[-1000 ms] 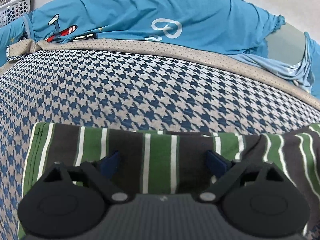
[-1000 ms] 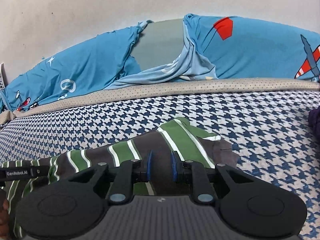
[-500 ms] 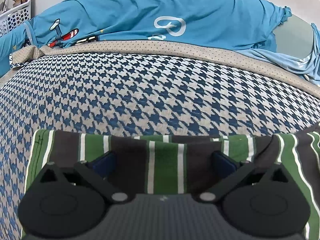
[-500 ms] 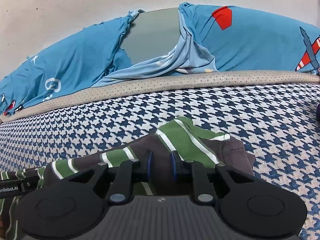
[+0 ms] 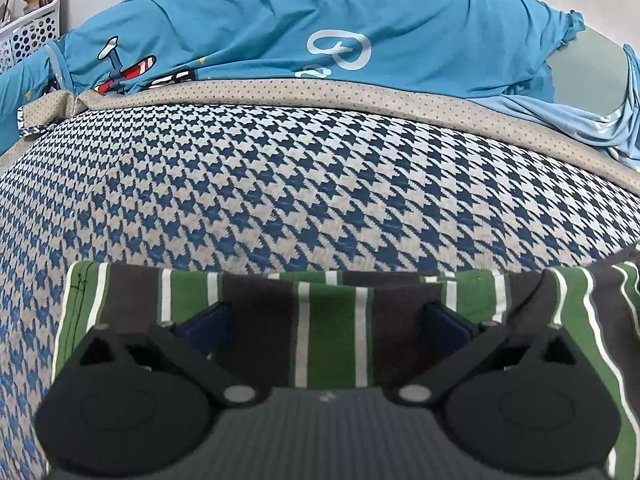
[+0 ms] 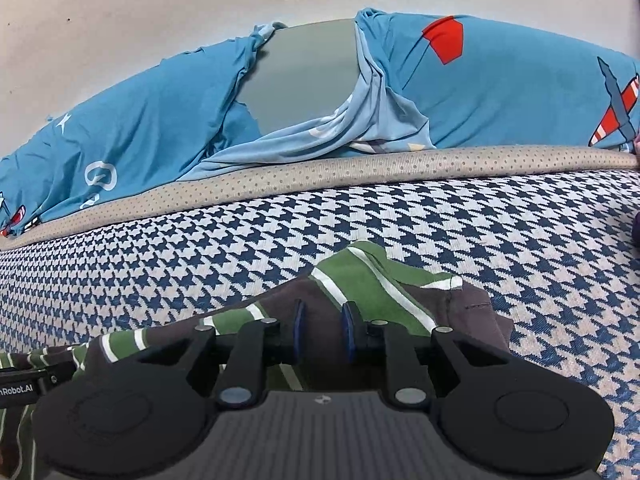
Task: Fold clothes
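Note:
A green, dark grey and white striped garment [image 5: 332, 320] lies on a blue-and-white houndstooth bed cover [image 5: 280, 184]. My left gripper [image 5: 326, 324] is open, its fingers spread wide just above the garment's folded far edge. In the right wrist view the same garment [image 6: 372, 280] rises in a bunched peak. My right gripper [image 6: 320, 332] is shut on a fold of it, the blue pads pinching the cloth. Part of the left gripper's body shows at the left edge of that view [image 6: 24, 384].
Blue pillows with plane prints [image 5: 320, 28] [image 6: 500, 88] line the bed's far side against a wall, behind a beige dotted border [image 5: 320, 92]. A white perforated basket [image 5: 28, 36] stands at the far left. A dark object [image 6: 636, 228] sits at the right edge.
The right gripper has moved the pinched cloth slightly right and forward. The left gripper has settled lower toward the garment's edge, still open.

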Tool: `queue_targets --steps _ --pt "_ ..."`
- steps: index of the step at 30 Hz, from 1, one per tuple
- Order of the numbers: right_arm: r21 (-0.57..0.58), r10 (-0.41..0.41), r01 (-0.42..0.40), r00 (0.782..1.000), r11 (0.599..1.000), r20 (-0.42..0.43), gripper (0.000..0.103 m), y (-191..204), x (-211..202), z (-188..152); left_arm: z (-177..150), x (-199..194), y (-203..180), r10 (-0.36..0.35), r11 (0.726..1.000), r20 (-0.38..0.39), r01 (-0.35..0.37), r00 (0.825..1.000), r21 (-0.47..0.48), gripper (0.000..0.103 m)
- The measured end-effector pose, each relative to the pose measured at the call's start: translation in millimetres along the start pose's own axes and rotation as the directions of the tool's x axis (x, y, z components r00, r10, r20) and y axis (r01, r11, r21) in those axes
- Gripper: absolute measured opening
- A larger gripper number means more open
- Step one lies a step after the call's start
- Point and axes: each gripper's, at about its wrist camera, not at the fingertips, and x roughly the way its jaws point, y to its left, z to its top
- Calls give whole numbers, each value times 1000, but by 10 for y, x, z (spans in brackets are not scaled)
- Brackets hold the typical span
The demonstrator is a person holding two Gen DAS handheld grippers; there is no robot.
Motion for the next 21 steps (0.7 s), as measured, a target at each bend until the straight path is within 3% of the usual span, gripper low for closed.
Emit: queue_targets --steps 9,21 --pt "-6 56 -55 998 998 24 29 44 -226 35 -64 -132 -16 -11 999 1 11 1000 39 103" --pt "21 54 -54 998 998 -16 36 -77 -406 -11 -212 -324 29 -22 995 14 21 1000 98 103"
